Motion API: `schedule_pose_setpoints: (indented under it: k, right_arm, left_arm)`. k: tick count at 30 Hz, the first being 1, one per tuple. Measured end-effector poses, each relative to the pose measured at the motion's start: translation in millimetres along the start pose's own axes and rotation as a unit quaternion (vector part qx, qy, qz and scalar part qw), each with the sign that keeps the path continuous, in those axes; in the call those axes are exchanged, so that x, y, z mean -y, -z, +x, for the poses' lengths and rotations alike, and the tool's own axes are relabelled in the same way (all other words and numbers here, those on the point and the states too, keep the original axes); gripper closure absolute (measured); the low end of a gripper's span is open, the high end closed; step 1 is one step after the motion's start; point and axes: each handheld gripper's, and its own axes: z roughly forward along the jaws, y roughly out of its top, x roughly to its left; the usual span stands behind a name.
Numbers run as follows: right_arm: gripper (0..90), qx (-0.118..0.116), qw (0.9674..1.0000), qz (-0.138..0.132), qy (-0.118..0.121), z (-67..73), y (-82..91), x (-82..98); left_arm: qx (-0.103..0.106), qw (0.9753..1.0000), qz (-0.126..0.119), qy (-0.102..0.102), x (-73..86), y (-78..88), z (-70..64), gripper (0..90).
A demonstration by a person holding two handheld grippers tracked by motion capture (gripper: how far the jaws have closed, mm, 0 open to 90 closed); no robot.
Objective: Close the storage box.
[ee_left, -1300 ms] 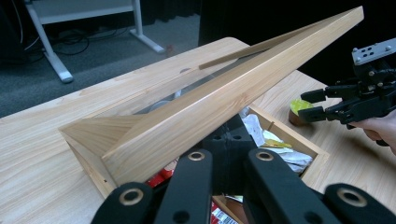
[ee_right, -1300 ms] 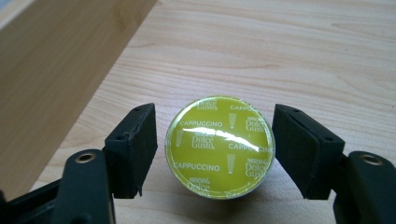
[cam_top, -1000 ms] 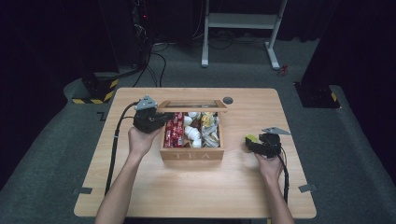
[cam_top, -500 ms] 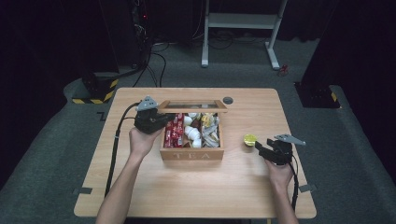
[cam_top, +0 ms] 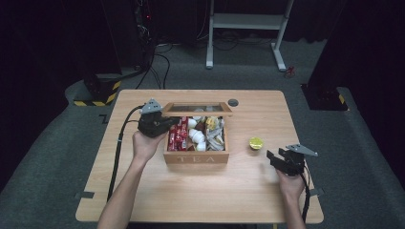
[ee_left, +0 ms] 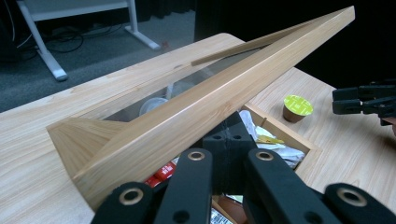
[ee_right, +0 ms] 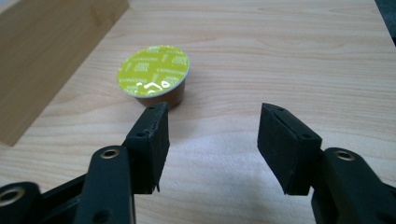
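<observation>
Capsule [ee_right: 154,77] stood on the tabletop [cam_top: 258,191] just ahead of the right claw [ee_right: 212,144], left of its wide jaws. Left claw [ee_left: 224,179] gripped the box lid [ee_left: 210,100]; it should hold steady.

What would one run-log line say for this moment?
left gripper: holding tea box lid open | right gripper: open, empty, behind coffee capsule | capsule: on table, outside tea box

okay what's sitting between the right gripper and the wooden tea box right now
A coffee capsule with a yellow-green lid stands on the table between the right gripper and the tea box. It touches neither, as the high view shows; the right gripper view shows it just ahead of the open jaws.
</observation>
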Motion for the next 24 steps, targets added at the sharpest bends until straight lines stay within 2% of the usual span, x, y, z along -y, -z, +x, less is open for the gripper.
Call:
schedule_pose_setpoints:
  k: [6,24]
  right_arm:
    - [48.8,0.008,0.9999,0.004,0.013,-2.1,4.3,5.1]
    - [47.8,0.031,0.9987,0.028,0.029,-2.3,-0.5,17.0]
  left_arm:
    - [0.003,1.0000,0.001,-0.003,1.4,-1.9,-3.0,90.0]
    - [0.007,1.0000,0.001,-0.001,14.1,-2.1,-7.0,90.0]
